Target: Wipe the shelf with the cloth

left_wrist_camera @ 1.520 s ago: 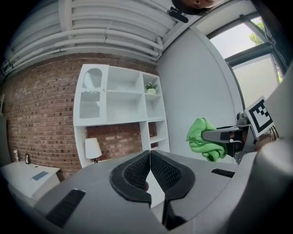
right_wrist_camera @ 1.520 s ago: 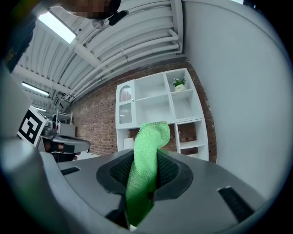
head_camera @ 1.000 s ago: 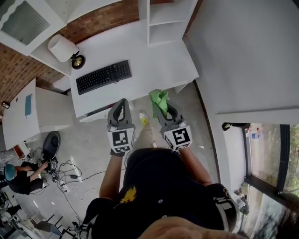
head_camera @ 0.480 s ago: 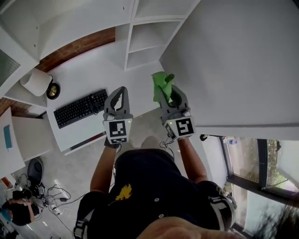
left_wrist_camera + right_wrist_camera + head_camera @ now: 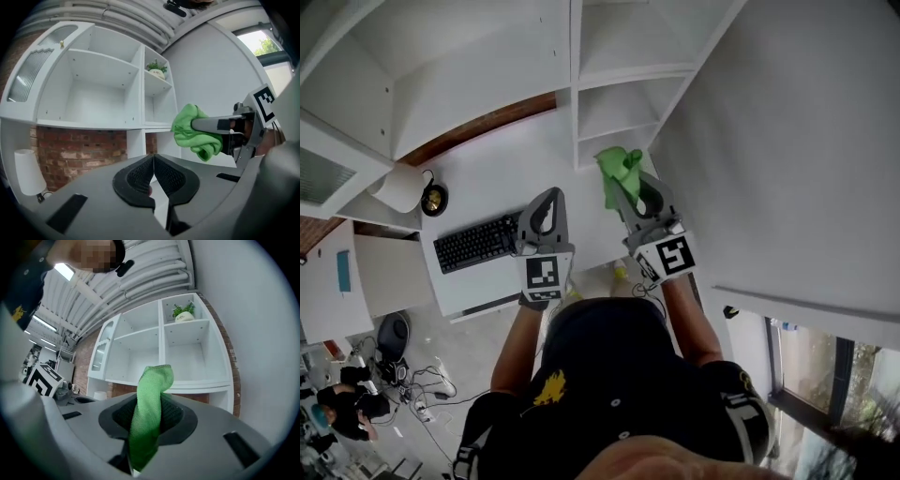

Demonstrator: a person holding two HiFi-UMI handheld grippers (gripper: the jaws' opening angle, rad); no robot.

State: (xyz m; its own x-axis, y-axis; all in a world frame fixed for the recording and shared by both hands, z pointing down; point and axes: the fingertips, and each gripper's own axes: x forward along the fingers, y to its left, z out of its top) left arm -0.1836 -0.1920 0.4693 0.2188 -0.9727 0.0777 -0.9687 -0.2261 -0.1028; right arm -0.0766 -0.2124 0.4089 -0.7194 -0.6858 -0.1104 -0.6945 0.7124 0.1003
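Note:
A white wall shelf unit (image 5: pixel 609 70) with open compartments hangs above the desk; it fills the background in the left gripper view (image 5: pixel 103 89) and the right gripper view (image 5: pixel 187 352). My right gripper (image 5: pixel 623 192) is shut on a green cloth (image 5: pixel 620 172), held up in front of the lower right compartments. The cloth (image 5: pixel 149 408) hangs bunched between its jaws and shows from the side in the left gripper view (image 5: pixel 194 133). My left gripper (image 5: pixel 546 208) is beside it, jaws pressed together on nothing (image 5: pixel 153 176).
A white desk (image 5: pixel 516 187) below carries a black keyboard (image 5: pixel 478 242) and a small lamp (image 5: pixel 405 187). A potted plant (image 5: pixel 183 311) stands in the top right compartment. A white wall (image 5: pixel 787 159) runs close on the right. Brick wall shows behind the desk.
Both grippers have risen from desk level toward the shelf unit, the right one carrying the green cloth. The shelves now fill more of the head view.

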